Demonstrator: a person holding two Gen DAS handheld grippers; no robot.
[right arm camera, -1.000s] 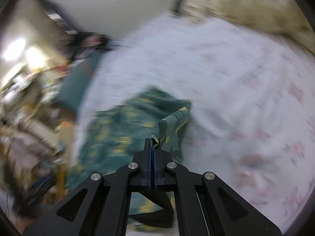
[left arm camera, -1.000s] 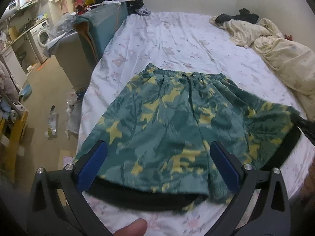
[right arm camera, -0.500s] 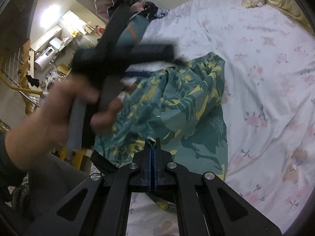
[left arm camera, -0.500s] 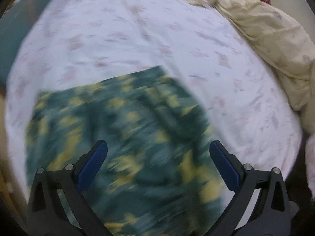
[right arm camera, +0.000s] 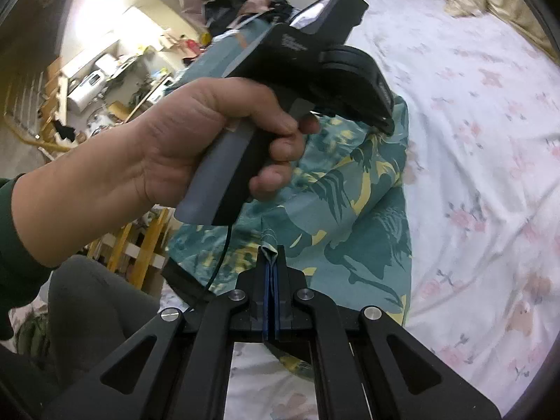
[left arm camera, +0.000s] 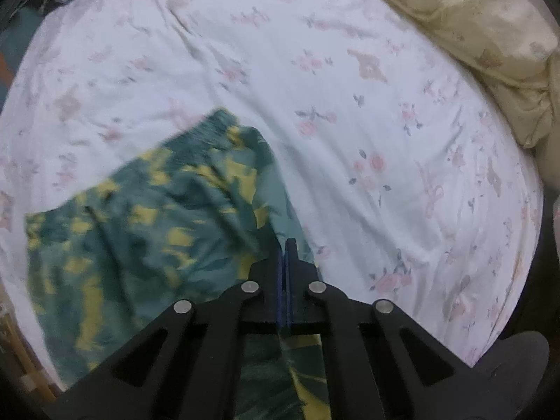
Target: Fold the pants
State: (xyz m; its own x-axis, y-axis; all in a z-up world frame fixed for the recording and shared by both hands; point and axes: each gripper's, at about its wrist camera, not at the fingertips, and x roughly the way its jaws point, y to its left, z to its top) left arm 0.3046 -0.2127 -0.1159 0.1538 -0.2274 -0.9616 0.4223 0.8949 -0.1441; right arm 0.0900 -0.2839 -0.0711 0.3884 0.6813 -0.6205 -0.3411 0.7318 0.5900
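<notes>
Green shorts (left arm camera: 157, 227) with a yellow leaf print lie on the flowered bed sheet (left arm camera: 350, 105), the right half folded over the left. My left gripper (left arm camera: 286, 243) points steeply down at their right edge; its jaws are closing and stand together with the fabric edge pinched between the blue pads. In the right wrist view the shorts (right arm camera: 350, 227) spread ahead, and my right gripper (right arm camera: 271, 250) is shut on a tuft of their cloth near the hem. A hand (right arm camera: 196, 140) holding the left gripper's handle fills the upper middle of that view.
A crumpled cream duvet (left arm camera: 472, 35) lies along the bed's far right side. The sheet (right arm camera: 472, 140) stretches to the right of the shorts. Past the bed's left edge are a wooden frame (right arm camera: 140, 245), a cluttered room and the person's grey trouser leg (right arm camera: 87, 315).
My left gripper swung from the shorts' near hem to their right edge, tipped downward, and its wide-open jaws closed. My right gripper stayed shut on the cloth, and one half now lies folded over.
</notes>
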